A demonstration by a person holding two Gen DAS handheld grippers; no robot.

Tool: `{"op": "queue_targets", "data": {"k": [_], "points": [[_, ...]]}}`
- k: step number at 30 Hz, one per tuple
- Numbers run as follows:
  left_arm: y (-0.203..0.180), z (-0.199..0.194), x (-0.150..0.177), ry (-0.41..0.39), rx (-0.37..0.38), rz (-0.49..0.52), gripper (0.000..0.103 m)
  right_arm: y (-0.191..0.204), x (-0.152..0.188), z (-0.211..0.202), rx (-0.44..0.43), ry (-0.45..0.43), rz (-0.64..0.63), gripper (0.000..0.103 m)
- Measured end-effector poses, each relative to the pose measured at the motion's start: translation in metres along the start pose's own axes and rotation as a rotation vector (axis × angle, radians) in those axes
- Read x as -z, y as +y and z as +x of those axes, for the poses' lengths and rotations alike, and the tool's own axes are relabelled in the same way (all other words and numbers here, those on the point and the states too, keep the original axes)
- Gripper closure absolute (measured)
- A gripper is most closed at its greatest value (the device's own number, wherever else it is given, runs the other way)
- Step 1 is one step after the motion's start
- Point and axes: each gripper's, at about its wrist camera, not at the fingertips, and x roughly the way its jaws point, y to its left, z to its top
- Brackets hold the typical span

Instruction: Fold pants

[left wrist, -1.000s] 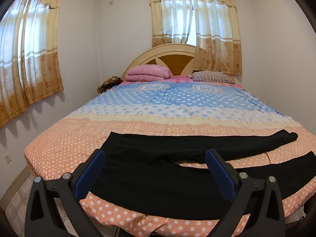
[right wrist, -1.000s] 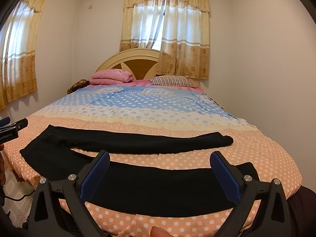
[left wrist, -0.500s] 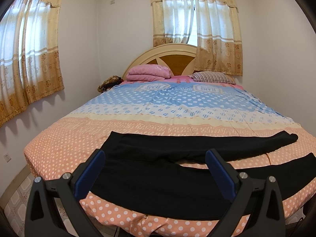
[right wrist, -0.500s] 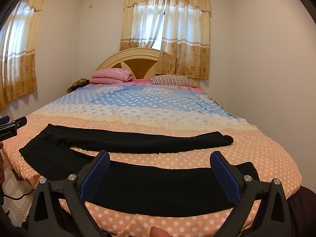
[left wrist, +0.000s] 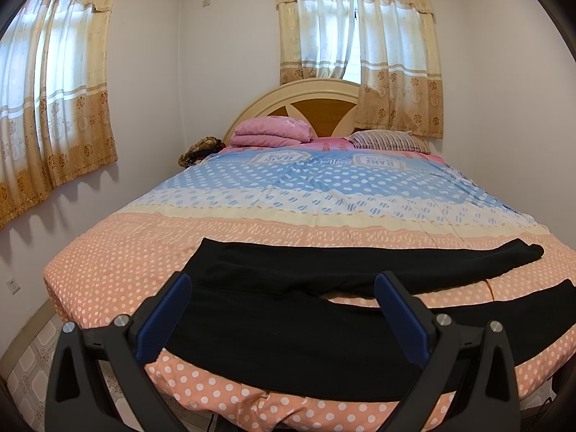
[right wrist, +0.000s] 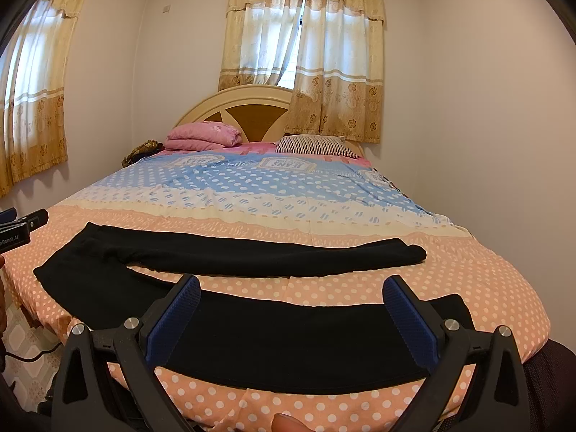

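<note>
Nothing has shifted since the earlier frames: both grippers hover as before at the foot of the bed. Black pants lie spread flat across its near end on a peach polka-dot bedspread, waist to the left, the two legs stretching right with a gap between them. The left gripper and the right gripper each have their blue-padded fingers wide apart, holding nothing. Farther back the bedspread turns cream, then blue. A folded pink blanket and a striped pillow sit by the arched headboard. Beige curtains hang over windows in white walls.
</note>
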Motion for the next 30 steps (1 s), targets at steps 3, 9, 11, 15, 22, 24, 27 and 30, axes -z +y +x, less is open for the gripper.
{"op": "queue_targets", "data": {"k": [3, 9, 11, 15, 22, 24, 27, 30], "points": [[0.0000, 0.0005, -0.0005, 0.002, 0.000, -0.001, 0.000, 0.0003, 0.0002, 0.0008, 0.000, 0.000, -0.001, 0.001], [0.0009, 0.0003, -0.0002, 0.003, -0.001, -0.003, 0.000, 0.0010, 0.0003, 0.0005, 0.000, 0.001, -0.002, 0.001], [0.0015, 0.0001, -0.0003, 0.003, 0.000, -0.003, 0.000, 0.0008, 0.0003, 0.0006, 0.000, 0.001, -0.002, 0.001], [0.0018, 0.0004, -0.0006, 0.004, 0.000, -0.002, 0.000, 0.0013, 0.0003, 0.0006, 0.000, 0.002, -0.002, 0.001], [0.0021, 0.0003, -0.0004, 0.005, 0.000, -0.003, 0.000, 0.0016, 0.0031, 0.0017, 0.003, 0.006, -0.010, 0.001], [0.0026, 0.0008, 0.0005, 0.006, 0.000, -0.004, 0.000, 0.0037, 0.0025, 0.0024, 0.004, 0.008, -0.012, 0.001], [0.0042, 0.0018, 0.0019, 0.010, -0.002, -0.003, 0.000, 0.0041, 0.0037, 0.0034, 0.005, 0.012, -0.016, 0.001], [0.0046, 0.0038, 0.0034, 0.016, -0.003, -0.002, 0.000, 0.0060, 0.0041, 0.0037, 0.007, 0.014, -0.020, 0.001]]}}
